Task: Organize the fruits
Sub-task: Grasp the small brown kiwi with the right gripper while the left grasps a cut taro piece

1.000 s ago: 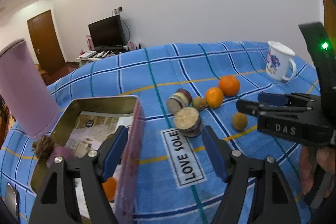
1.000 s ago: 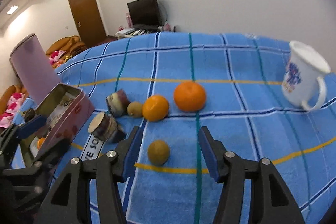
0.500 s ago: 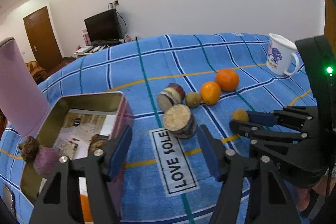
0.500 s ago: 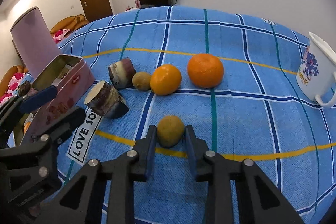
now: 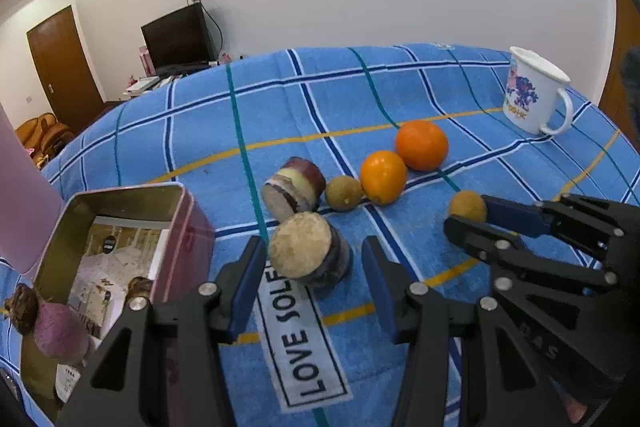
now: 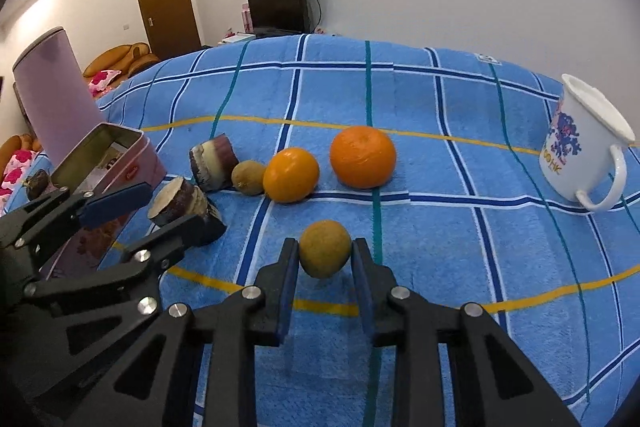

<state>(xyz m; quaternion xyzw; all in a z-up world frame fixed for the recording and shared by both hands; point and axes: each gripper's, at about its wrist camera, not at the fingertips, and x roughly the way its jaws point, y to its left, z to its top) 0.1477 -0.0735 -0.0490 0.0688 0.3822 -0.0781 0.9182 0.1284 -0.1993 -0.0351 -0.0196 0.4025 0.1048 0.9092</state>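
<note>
My right gripper (image 6: pixel 325 247) is shut on a small brown fruit (image 6: pixel 325 247), held just above the blue checked cloth (image 6: pixel 440 227). My left gripper (image 5: pixel 312 251) straddles a cut cane piece (image 5: pixel 308 247) lying on the cloth. Its jaws are closing, with a narrow gap still showing at the right pad (image 5: pixel 374 267). Behind it lie a second cane piece (image 5: pixel 294 187), another brown fruit (image 5: pixel 343 191) and two oranges (image 5: pixel 382 177) (image 5: pixel 421 145). An open pink tin (image 5: pixel 172 227) at the left holds a purple fruit (image 5: pixel 60 333).
A white mug (image 6: pixel 580 151) stands at the far right. A tall pink cylinder (image 6: pixel 52 95) rises behind the tin. The two grippers are close together, left gripper (image 6: pixel 172 207) beside the right one. A "LOVE SOLE" label (image 5: pixel 304 347) lies under my left gripper.
The right jaws closed on the small brown fruit. My left gripper moved right from over the tin's edge to the near cane piece, and its jaws narrowed.
</note>
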